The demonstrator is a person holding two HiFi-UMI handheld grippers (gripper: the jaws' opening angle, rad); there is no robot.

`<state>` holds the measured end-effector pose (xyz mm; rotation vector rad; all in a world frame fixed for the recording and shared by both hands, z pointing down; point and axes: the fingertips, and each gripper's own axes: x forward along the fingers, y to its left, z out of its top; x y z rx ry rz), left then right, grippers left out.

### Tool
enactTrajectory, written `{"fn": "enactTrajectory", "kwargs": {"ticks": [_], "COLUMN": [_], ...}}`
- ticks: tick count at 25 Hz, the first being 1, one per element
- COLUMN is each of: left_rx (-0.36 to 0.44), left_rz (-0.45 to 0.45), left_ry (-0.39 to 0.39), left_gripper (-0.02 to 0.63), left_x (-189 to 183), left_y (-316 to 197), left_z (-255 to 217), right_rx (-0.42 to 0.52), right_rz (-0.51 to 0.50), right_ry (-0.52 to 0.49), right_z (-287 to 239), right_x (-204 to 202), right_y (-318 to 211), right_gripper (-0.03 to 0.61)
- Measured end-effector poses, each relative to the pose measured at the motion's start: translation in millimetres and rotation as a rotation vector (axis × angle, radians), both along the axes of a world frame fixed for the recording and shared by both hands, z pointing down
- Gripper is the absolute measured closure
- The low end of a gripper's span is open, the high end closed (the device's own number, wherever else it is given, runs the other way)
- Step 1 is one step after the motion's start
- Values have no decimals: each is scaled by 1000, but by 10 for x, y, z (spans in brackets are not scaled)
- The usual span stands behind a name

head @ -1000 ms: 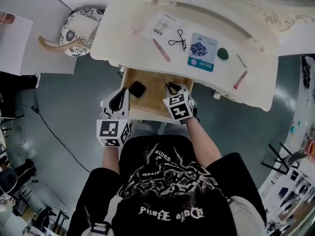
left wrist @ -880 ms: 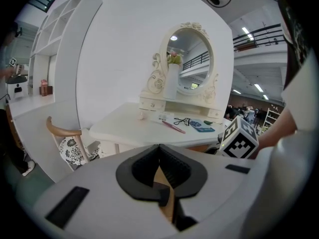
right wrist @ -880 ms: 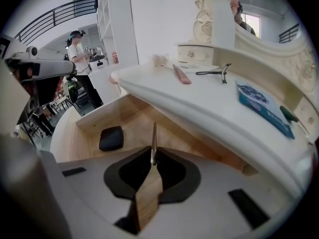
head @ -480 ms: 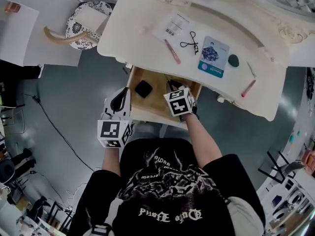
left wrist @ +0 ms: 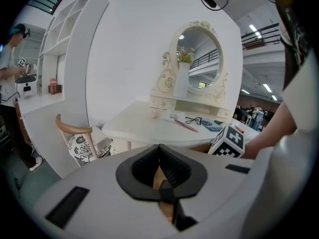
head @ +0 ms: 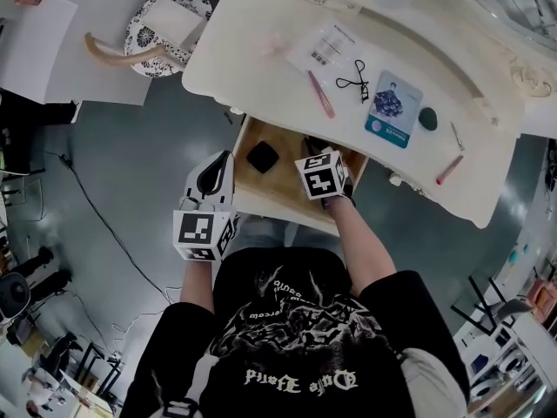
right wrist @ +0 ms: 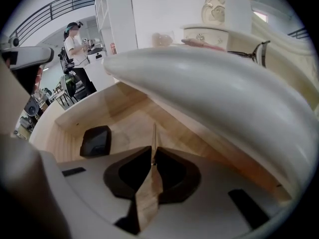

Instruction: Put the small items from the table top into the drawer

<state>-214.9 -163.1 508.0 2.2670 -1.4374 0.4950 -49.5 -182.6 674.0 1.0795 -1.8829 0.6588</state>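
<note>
The wooden drawer [head: 287, 192] under the white vanity table [head: 261, 77] stands open, with a black square item [head: 263, 157] lying inside at the left. My right gripper [head: 313, 153] reaches into the drawer at the right, shut on a thin stick [right wrist: 153, 133] that points ahead over the drawer floor [right wrist: 124, 128]. My left gripper [head: 218, 165] hangs shut and empty outside the drawer's left front corner. On the table top lie a pink pen [head: 320, 94], an eyelash curler [head: 357, 75], a blue card [head: 393, 103], a dark green oval [head: 427, 118], tweezers [head: 456, 136] and another pink stick [head: 449, 170].
A white packet [head: 332, 46] lies on the table top's back left. A chair with a floral cushion [head: 165, 29] stands left of the table. An oval mirror [left wrist: 199, 63] rises at the table's back. A cable [head: 96, 207] runs across the grey floor.
My right gripper has gone a little deeper into the drawer with the thin stick, closer to the black item. The left gripper has stayed where it was.
</note>
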Motion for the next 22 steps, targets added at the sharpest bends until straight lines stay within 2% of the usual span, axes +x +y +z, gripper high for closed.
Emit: {"fn": "enactTrajectory", "kwargs": {"ticks": [22], "left_rx": [-31], "left_rz": [-30], "left_ry": [-31], "left_gripper": [598], "left_x": [-103], "left_y": [34], "left_z": [61], "right_rx": [-37], "right_rz": [12], "right_ry": [37], "right_z": [198], "right_x": [13], "right_y": [-57], "right_gripper": [532]}}
